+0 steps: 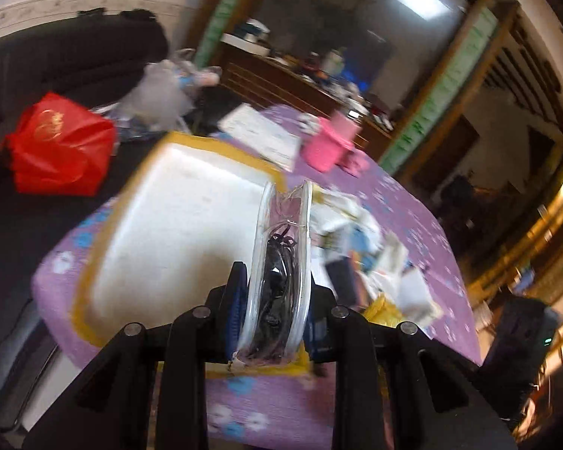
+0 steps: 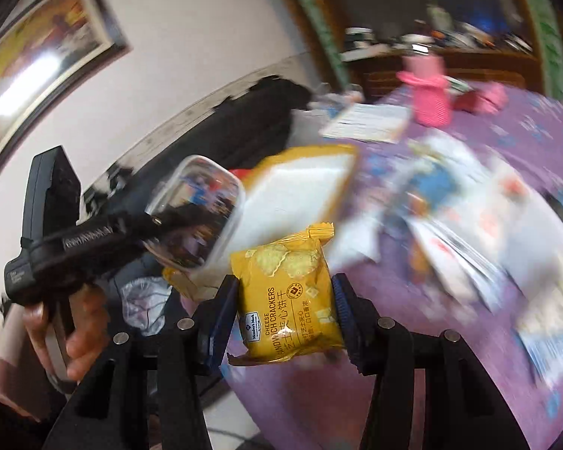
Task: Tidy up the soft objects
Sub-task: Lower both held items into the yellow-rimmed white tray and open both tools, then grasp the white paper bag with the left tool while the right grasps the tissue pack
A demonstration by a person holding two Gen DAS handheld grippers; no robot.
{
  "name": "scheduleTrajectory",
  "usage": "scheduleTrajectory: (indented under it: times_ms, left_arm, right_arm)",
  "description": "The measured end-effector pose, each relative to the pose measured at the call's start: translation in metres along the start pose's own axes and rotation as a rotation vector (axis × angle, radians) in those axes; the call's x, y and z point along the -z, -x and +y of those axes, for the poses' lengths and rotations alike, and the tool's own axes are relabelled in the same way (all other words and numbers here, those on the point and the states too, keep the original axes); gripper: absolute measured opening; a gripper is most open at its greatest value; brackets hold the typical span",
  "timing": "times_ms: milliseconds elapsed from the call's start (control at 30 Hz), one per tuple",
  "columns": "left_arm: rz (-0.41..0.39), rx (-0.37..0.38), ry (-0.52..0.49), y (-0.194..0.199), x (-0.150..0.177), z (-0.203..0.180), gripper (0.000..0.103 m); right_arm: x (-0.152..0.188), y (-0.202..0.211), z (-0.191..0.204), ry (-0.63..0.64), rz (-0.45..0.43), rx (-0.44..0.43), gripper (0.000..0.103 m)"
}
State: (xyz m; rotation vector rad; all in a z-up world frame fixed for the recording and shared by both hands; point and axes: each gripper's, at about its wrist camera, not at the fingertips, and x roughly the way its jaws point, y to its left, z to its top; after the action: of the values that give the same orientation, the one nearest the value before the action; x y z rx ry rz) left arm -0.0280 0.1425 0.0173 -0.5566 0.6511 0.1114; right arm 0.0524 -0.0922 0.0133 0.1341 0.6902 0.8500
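Observation:
My left gripper (image 1: 272,300) is shut on a clear plastic pouch (image 1: 281,262) with dark cords inside, held edge-on above the white foam box with yellow tape (image 1: 169,232) on the purple table. The pouch (image 2: 199,210) and the left gripper (image 2: 75,240) also show in the right wrist view, held in a hand. My right gripper (image 2: 281,311) is shut on a yellow packet of cheese sandwich crackers (image 2: 285,300), held above the table's near left corner. The foam box (image 2: 300,187) lies just beyond it.
A purple flowered tablecloth (image 1: 413,202) carries a blurred pile of soft packets (image 2: 450,206), a pink basket (image 1: 330,142) and a white paper (image 1: 259,135). A red bag (image 1: 60,146) and clear bags sit on a dark sofa at left. A wooden cabinet stands behind.

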Motion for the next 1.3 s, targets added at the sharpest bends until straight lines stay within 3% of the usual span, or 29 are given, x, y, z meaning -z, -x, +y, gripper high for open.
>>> scheduleTrajectory:
  times_ms: [167,233,500,567,600,700,733,867,1067,1200,1300]
  left_arm:
    - [-0.001,-0.091,0.039,-0.014,-0.002,0.029,0.023]
    - [0.009,-0.104,0.042,-0.024,-0.004,0.036,0.023]
    - [0.056,-0.170,0.030,-0.040,0.005,0.048,0.024]
    - [0.063,-0.152,0.033,-0.039,0.006,0.050,0.028]
    - [0.063,-0.143,0.032,-0.037,0.006,0.051,0.038]
    - [0.025,-0.124,0.049,-0.023,0.006,0.051,0.067]
    - [-0.008,-0.122,0.050,-0.016,0.006,0.049,0.075]
    - [-0.101,-0.174,0.030,0.006,0.008,0.037,0.077]
    - [-0.138,-0.120,-0.074,0.021,0.020,-0.014,0.077]
    - [-0.057,-0.022,-0.160,0.005,0.038,-0.061,0.077]
    - [-0.002,0.021,-0.215,-0.010,0.048,-0.090,0.077]
  right_arm:
    - [-0.014,-0.060,0.023,0.062,0.075,-0.005,0.051]
    - [-0.016,-0.076,0.027,0.080,0.087,0.037,0.051]
    - [-0.014,-0.100,0.071,0.221,0.098,0.155,0.051]
    - [-0.012,-0.106,0.075,0.238,0.118,0.164,0.057]
    - [-0.010,-0.105,0.079,0.254,0.110,0.174,0.058]
    - [-0.005,-0.087,0.087,0.257,0.058,0.128,0.077]
    - [-0.004,-0.078,0.089,0.249,0.026,0.121,0.088]
    - [0.007,-0.043,0.083,0.199,-0.030,0.103,0.090]
    - [0.033,0.006,0.028,-0.018,-0.053,-0.032,0.090]
    - [0.053,0.028,-0.012,-0.150,-0.051,-0.062,0.087]
    - [0.063,0.047,-0.033,-0.180,-0.077,-0.020,0.085]
